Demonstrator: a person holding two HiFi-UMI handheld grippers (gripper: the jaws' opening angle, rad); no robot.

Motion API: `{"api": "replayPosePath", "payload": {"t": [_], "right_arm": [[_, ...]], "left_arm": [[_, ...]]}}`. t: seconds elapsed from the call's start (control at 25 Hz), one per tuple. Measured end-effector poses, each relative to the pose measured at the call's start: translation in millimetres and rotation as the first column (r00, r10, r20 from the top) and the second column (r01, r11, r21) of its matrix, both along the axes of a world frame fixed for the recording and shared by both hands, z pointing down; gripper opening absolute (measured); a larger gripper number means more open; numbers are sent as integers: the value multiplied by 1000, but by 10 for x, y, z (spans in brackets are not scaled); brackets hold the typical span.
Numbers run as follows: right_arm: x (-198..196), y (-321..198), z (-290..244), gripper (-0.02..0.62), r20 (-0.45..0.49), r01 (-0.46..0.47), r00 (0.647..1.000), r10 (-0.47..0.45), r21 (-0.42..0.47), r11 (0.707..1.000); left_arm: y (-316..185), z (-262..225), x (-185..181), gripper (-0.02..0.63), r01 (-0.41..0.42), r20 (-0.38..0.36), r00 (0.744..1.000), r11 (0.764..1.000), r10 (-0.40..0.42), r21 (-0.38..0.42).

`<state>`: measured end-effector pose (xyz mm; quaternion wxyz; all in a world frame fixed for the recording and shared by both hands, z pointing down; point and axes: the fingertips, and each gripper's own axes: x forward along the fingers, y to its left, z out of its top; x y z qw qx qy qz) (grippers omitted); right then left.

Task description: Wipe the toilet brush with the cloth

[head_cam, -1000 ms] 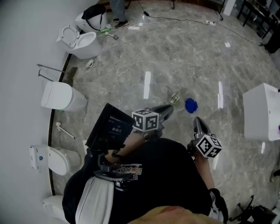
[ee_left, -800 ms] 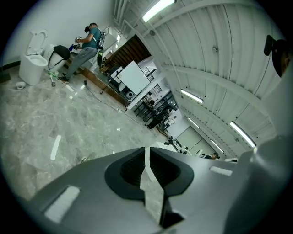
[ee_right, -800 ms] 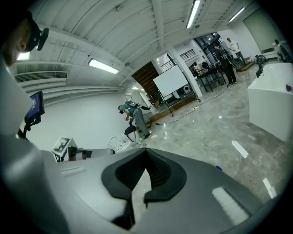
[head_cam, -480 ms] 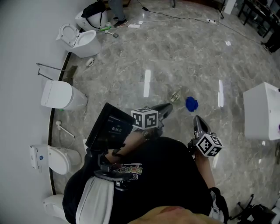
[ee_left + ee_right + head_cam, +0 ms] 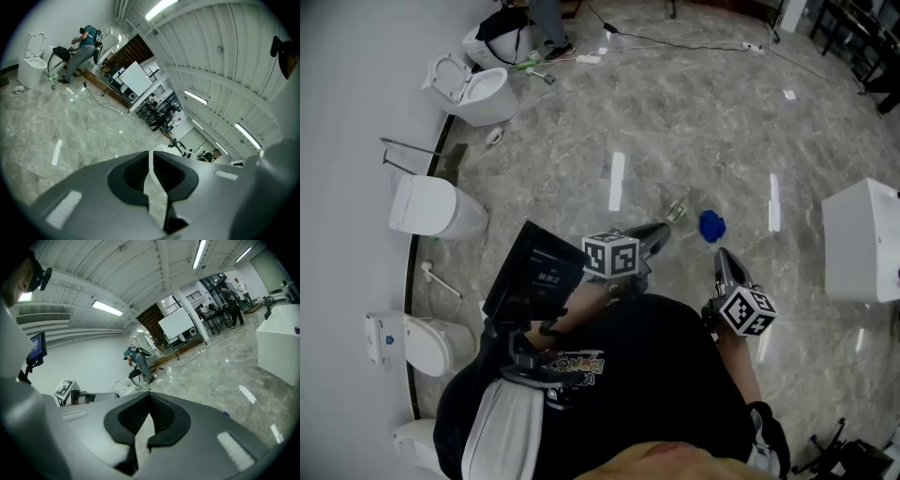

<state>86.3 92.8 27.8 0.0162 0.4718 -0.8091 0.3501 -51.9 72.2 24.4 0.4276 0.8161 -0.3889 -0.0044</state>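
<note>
Left gripper [image 5: 663, 229] slightly parted, right gripper [image 5: 722, 254] closed, both empty, near blue cloth [image 5: 710, 225] on floor [image 5: 694, 122].

Ahead of both tips: marble floor [image 5: 703, 131] lies open as far as the cables [image 5: 675, 39] at the far side.
Just ahead of the left gripper [image 5: 661, 231]: 1 small pale object [image 5: 676, 212] on the floor.
Just ahead of the right gripper [image 5: 723, 257]: blue cloth [image 5: 711, 225] on the floor, apart from the pale object.
Left of the left gripper: dark screen [image 5: 534, 272] close beside; beyond it a row of toilets [image 5: 431, 208] and a grab rail [image 5: 408, 155] along the wall.
Right of the right gripper: white box [image 5: 862, 242] well apart, with a lane of floor between.
Far ahead, left: a person [image 5: 548, 23] standing by more toilets.
Behind both: the holder's body.
</note>
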Motion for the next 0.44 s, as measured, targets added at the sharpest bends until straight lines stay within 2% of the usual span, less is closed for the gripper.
{"api": "replayPosePath", "payload": {"t": [0.44], "right_arm": [[22, 11, 12, 0, 6, -9, 1000, 9, -2, 1000]], "left_arm": [[9, -4, 23, 29, -13, 10, 1000, 1000, 13, 5]]}}
